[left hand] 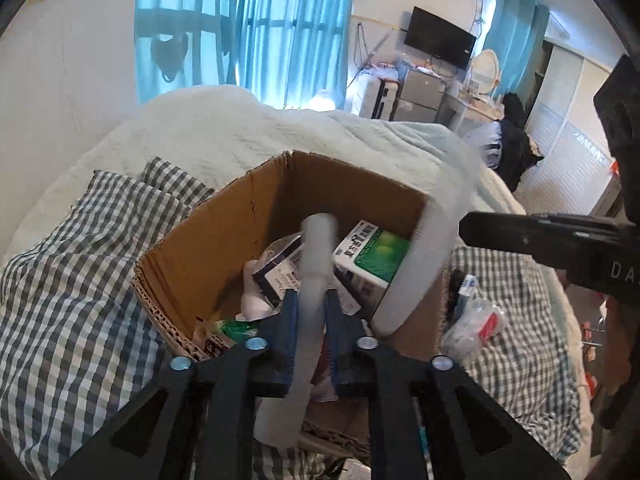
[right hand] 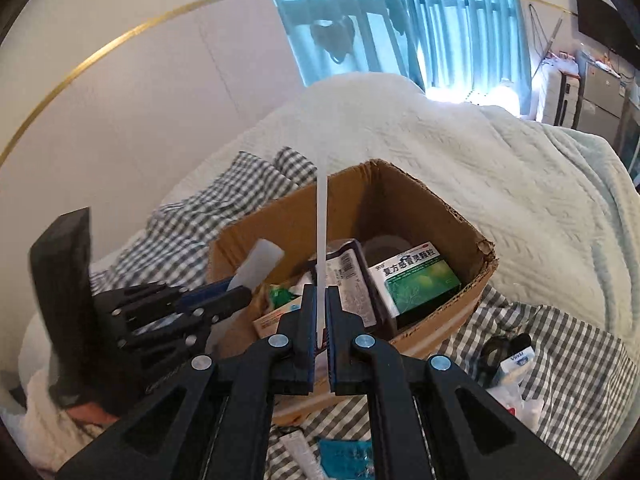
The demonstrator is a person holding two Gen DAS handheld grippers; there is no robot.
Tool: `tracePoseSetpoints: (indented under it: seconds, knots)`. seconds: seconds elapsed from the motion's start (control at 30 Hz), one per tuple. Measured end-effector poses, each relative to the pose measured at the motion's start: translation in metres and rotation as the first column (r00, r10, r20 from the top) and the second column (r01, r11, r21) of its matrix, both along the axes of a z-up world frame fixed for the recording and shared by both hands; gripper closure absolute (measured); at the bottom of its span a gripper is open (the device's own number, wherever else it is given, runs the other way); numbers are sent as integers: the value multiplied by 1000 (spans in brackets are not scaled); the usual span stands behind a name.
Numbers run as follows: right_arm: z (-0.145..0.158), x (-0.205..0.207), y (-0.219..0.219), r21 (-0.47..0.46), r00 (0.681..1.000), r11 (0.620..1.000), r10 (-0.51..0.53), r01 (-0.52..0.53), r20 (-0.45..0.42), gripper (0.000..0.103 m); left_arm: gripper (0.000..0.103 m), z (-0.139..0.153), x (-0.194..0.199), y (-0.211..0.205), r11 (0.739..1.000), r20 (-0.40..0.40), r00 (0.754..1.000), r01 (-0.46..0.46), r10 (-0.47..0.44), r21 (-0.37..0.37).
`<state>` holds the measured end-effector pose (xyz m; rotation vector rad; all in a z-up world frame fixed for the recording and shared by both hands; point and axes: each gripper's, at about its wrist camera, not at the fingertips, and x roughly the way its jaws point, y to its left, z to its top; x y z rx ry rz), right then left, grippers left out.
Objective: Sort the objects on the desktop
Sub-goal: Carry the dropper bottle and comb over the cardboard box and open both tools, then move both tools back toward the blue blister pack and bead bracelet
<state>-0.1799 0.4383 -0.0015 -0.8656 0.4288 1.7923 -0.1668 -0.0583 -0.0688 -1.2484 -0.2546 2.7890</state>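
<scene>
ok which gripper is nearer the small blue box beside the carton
Right: right gripper over carton's right side, near small blue box; left gripper at its left wall.

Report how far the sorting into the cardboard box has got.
Done: the cardboard box already holds a green medicine box and other packets. In hand: the left tool holds a translucent tube over the box; the right tool pinches a thin white sheet. Left: small items beside the box on the checked sheet.

Teal curtains [left hand: 248, 28] glow (daylight behind); wall television [left hand: 439, 38] hangs dark.
</scene>
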Motion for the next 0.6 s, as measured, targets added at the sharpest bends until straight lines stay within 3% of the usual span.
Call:
tracePoseSetpoints:
  seconds: [0.03,0.07,0.13,0.37,0.43,0.6]
  knots:
    - [1,2,0,14,1000,1000,-8,8,8,83,73,-3,0,0,1000,6,1000,-6,6,-6]
    - [2,3,-1,33,1000,999,-17,17,10,64,68,-4,0,-1,1000,9,1000,-4,4,-4]
    - [11,12,-7,77,1000,997,-29,30,-10,49,46,-4,1,0,1000,2,1000,-7,7,-4]
    - [27,46,-48,152,996,985,-90,88,7,49,43,14,25,18,1000,-46,999,4,-5,-27]
    - [27,60,-62,166,992,979,-121,115,26,49,35,20,36,31,999,-62,998,21,-23,-36]
    - [23,105,-98,160,977,965,-212,209,1,49,31,33,68,78,987,-97,982,162,-162,-7]
